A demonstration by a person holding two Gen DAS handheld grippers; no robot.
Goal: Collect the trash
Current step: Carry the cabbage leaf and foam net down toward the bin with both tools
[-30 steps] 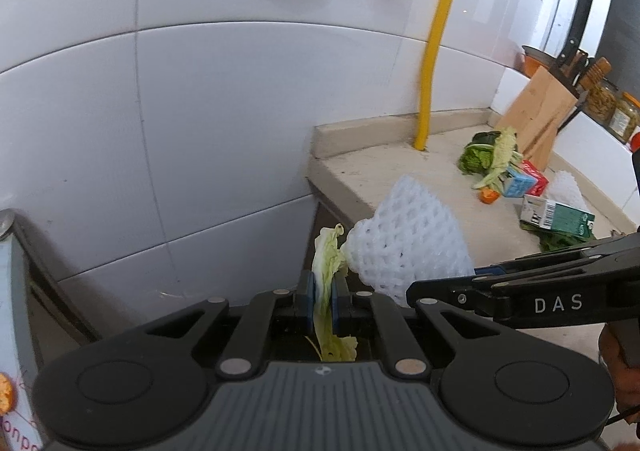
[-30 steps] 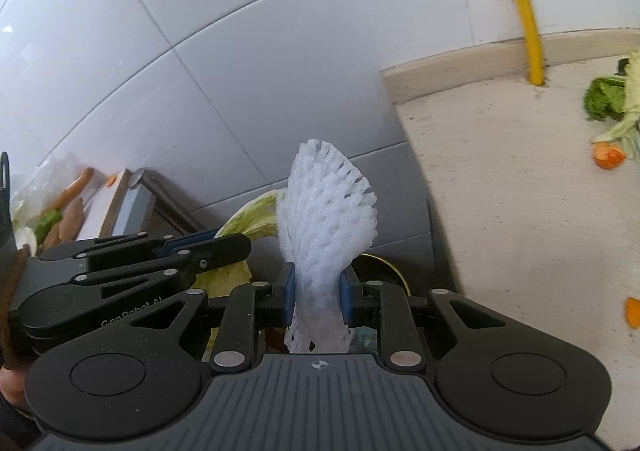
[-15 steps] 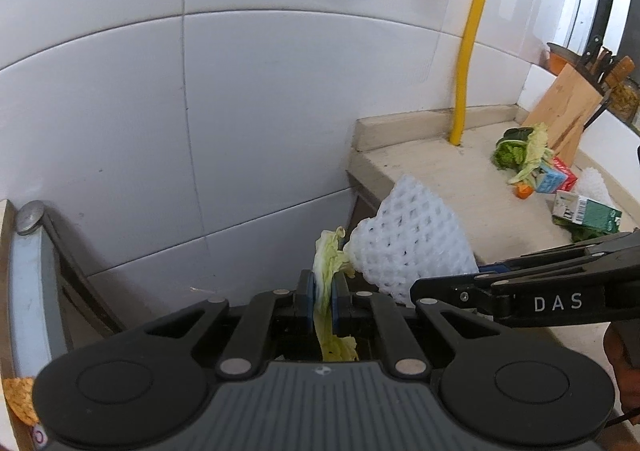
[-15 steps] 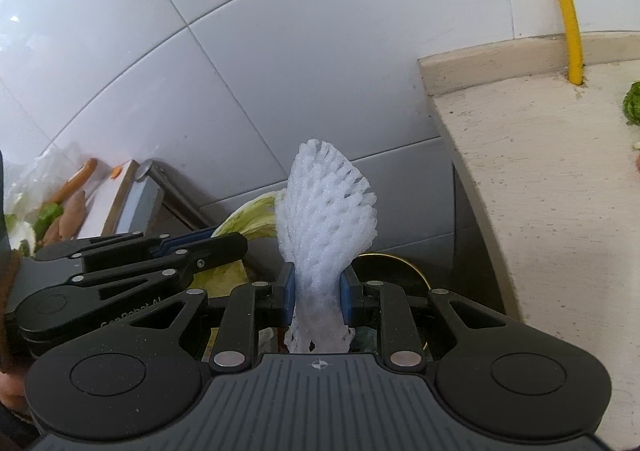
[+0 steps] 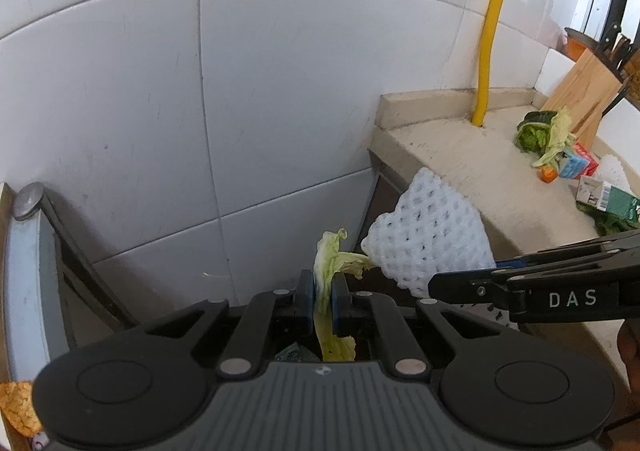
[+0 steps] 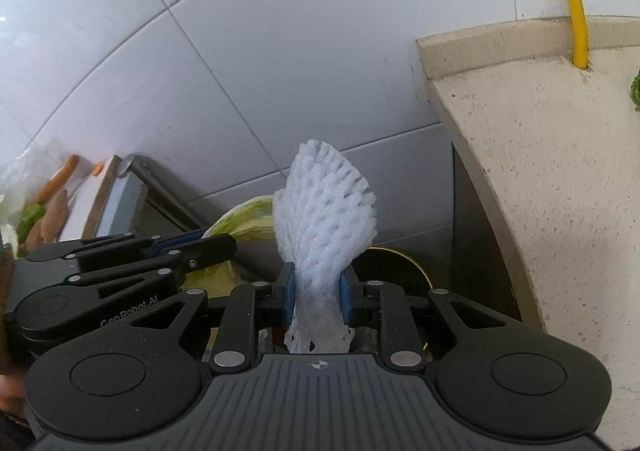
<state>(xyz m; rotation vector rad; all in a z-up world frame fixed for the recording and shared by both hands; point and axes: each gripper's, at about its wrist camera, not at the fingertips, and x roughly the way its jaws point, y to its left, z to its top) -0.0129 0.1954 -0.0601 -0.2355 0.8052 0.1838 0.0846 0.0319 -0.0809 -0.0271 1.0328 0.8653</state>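
My left gripper (image 5: 323, 297) is shut on a pale green cabbage leaf (image 5: 329, 271) that sticks up and hangs down between its blue pads. Close to its right, my right gripper (image 6: 316, 297) is shut on a white foam fruit net (image 6: 326, 207), which fans out above the pads. In the left wrist view the net (image 5: 430, 241) and the right gripper's black arm (image 5: 532, 283) come in from the right. Both grippers hang side by side over the dark gap between two counters. A gold-rimmed bin opening (image 6: 404, 263) shows just behind the net, mostly hidden.
A beige stone counter (image 5: 472, 167) on the right carries greens (image 5: 540, 131), small cartons (image 5: 608, 199), a carrot piece and a wooden knife block (image 5: 588, 91). A yellow pipe (image 5: 494, 27) runs up the white tiled wall. A steel counter edge (image 5: 28, 251) lies left.
Both grippers have shifted left off the stone counter and lower toward the gap, still holding the leaf and the net. The counter has slid toward the right of both views.
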